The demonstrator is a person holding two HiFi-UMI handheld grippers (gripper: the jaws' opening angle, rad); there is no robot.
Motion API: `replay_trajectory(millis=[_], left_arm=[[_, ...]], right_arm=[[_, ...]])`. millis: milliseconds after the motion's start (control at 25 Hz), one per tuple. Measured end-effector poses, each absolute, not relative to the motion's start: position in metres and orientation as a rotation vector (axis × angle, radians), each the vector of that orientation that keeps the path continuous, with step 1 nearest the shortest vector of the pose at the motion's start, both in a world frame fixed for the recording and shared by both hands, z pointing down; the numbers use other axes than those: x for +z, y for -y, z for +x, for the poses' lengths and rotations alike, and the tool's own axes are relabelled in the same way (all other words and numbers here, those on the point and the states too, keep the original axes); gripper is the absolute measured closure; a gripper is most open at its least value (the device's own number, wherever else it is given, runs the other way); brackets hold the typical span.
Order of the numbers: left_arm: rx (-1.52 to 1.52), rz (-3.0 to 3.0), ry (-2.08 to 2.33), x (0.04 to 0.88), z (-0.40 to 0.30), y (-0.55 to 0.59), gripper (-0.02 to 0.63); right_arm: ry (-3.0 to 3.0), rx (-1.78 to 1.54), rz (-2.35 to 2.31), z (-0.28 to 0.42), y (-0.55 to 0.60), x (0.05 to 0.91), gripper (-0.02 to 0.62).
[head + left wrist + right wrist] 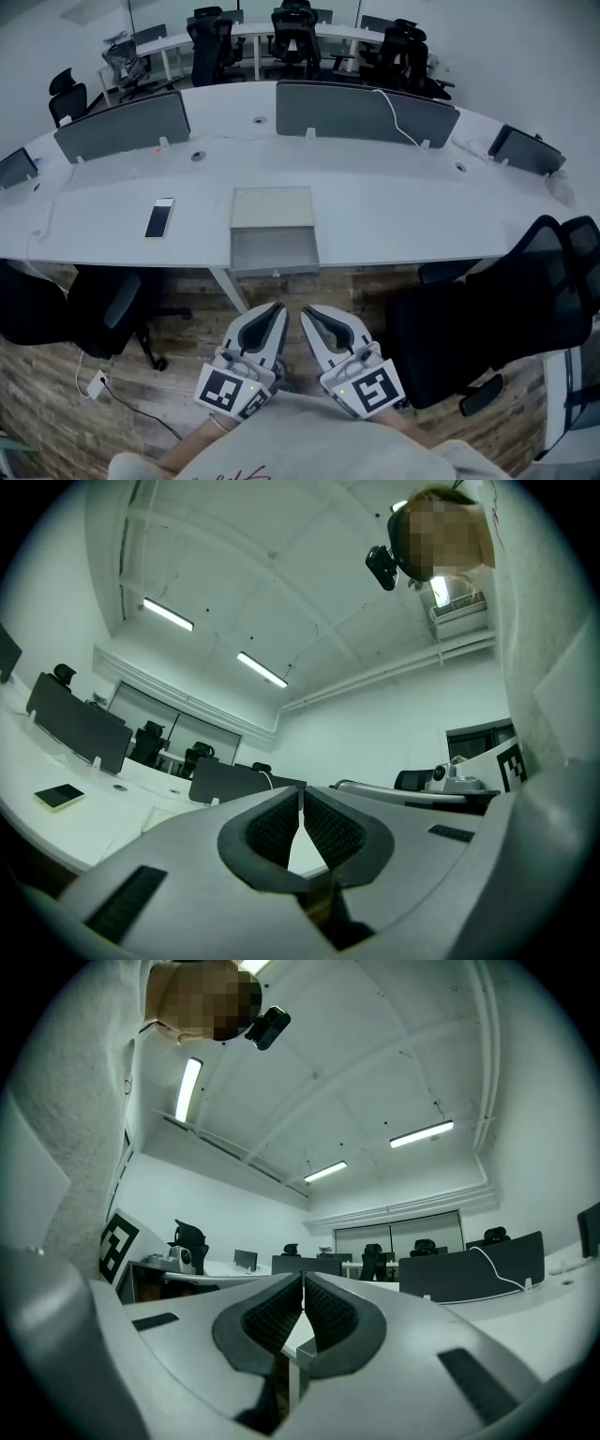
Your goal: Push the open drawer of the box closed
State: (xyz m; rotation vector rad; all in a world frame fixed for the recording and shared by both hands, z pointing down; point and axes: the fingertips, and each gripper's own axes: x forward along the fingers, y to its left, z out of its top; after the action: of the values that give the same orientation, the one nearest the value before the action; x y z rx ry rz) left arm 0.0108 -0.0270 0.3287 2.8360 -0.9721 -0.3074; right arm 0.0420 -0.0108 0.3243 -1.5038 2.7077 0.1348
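Note:
A flat grey box lies on the white curved desk, and its drawer stands pulled out toward me past the desk's front edge. My left gripper and right gripper hang side by side low in the head view, close to my body and well short of the drawer. Both are shut, tips touching, with nothing held. In the left gripper view the left gripper points up over the desk. The right gripper also tilts upward in its own view.
A phone lies on the desk left of the box. Grey divider screens and a white cable line the far side. Black office chairs stand at the right and left under the desk. The floor is wood.

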Motion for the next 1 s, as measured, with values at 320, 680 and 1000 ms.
replay_trajectory(millis=[320,680,1000], left_arm=[[-0.274,2.848,0.945,0.334,-0.007,0.093,0.575],[-0.261,2.839,0.914,0.341,-0.012,0.134,0.575],[-0.280,2.821,0.955,0.341,-0.017,0.149,0.575]], right_arm=[[-2.673,0.146,-1.512,0.025,0.080,0.323,0.574],[-2.658,0.096,-1.549,0.017,0.119,0.333,0.574],[-2.687,0.111,-1.542,0.018,0.130,0.337,0.574]])
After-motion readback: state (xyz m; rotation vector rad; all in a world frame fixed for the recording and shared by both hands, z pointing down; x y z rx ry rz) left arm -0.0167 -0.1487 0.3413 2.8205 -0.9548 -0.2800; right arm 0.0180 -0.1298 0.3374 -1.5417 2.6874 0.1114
